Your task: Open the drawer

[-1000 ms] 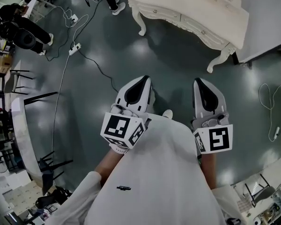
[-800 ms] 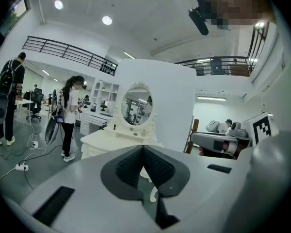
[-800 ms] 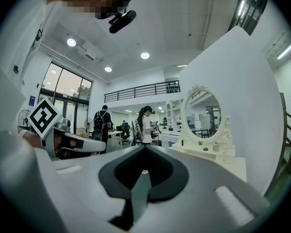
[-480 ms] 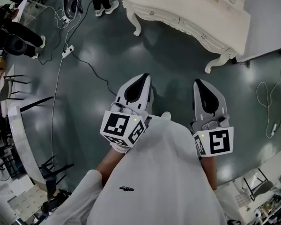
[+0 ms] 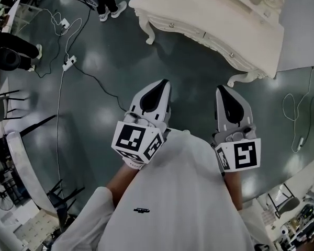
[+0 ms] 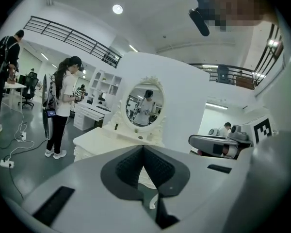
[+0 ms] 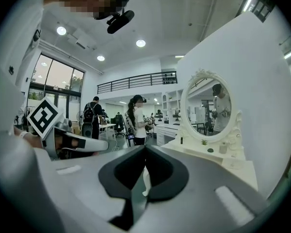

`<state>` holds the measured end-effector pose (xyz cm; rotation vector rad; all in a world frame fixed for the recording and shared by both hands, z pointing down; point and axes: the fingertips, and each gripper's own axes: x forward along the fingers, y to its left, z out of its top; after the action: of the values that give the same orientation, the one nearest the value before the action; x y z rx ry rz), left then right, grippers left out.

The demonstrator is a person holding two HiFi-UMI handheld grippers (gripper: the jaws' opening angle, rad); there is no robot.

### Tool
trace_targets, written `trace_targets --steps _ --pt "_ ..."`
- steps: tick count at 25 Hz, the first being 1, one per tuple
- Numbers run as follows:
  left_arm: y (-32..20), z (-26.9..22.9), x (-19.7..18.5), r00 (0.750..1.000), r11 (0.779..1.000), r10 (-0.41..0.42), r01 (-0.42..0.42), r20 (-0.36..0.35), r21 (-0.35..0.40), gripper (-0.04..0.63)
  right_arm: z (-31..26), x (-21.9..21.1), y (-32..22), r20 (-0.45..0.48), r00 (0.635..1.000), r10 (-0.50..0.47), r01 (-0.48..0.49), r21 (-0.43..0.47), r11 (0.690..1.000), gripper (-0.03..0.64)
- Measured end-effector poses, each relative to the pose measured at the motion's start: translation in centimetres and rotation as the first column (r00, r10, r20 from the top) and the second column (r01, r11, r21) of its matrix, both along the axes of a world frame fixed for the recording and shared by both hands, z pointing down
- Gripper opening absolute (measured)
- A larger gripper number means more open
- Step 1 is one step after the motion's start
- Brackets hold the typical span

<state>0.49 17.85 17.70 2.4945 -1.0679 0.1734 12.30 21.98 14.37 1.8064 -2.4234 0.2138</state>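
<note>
Left gripper (image 5: 163, 83), right gripper (image 5: 221, 90) both held pressed together, empty. Dresser (image 5: 214, 14) brought nearer than second ago; drawer (image 5: 188, 30) not yet reached.

No readable text, numbers or brands. Small dark print (image 5: 138, 210) on the white shirt (image 5: 183, 192) is too tiny to make out.

Dressing table (image 5: 214, 20), cables (image 5: 58, 124) on floor (image 5: 193, 88)
</note>
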Motion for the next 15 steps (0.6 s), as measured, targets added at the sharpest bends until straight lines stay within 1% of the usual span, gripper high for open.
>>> trace_targets --steps 7,12,15 --pt "-7.9 -0.9 -2.8 1.0 1.0 -0.014 0.014 -0.026 -0.001 0.008 -0.3 -3.9 -9.1 -0.006 0.999 -0.046 0.046 -0.018 0.999 0.012" --pt "-13.0 -0.9 -5.3 0.999 1.0 -0.026 0.026 -0.033 -0.012 0.008 -1.0 -6.0 -14.9 -0.026 0.998 -0.054 0.054 -0.011 0.998 0.012" --pt "-15.6 -0.8 -6.1 0.999 1.0 -0.028 0.028 -0.035 -0.01 0.008 -1.1 -6.4 -17.6 -0.035 0.998 -0.048 0.048 -0.002 0.999 0.012"
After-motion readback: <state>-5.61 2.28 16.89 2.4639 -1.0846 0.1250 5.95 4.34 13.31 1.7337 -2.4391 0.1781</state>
